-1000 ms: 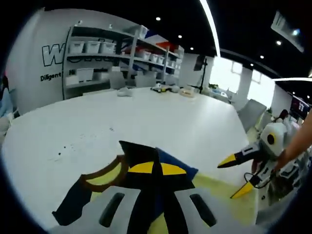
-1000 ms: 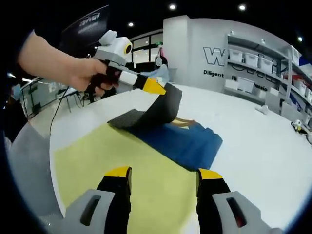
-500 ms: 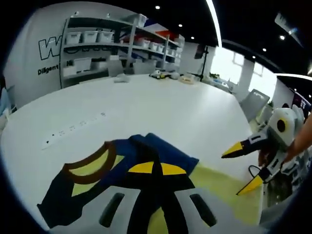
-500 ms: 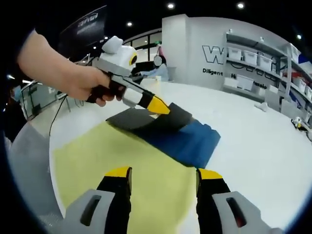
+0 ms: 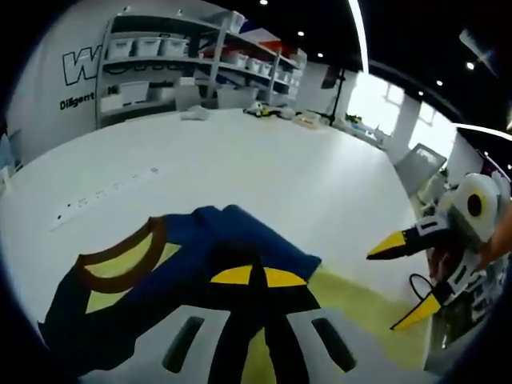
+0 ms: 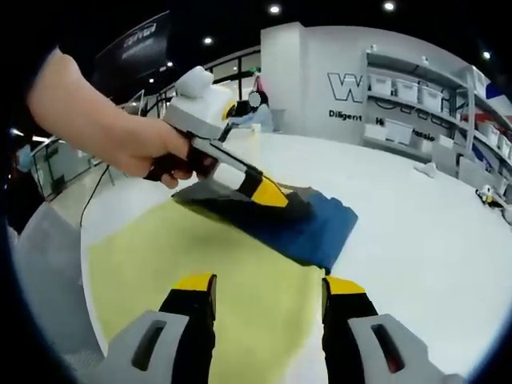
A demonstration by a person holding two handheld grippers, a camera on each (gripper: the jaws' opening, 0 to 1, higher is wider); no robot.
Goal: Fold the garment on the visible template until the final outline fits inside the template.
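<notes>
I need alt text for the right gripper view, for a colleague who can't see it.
A hand presses the left gripper, shut on the blue garment, down over the yellow template on a white table. The right gripper is open over the template.

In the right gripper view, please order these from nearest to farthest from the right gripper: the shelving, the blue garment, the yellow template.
1. Yellow template, directly under the right gripper.
2. Blue garment, ahead on the template's far edge.
3. Shelving, against the far wall.
</notes>
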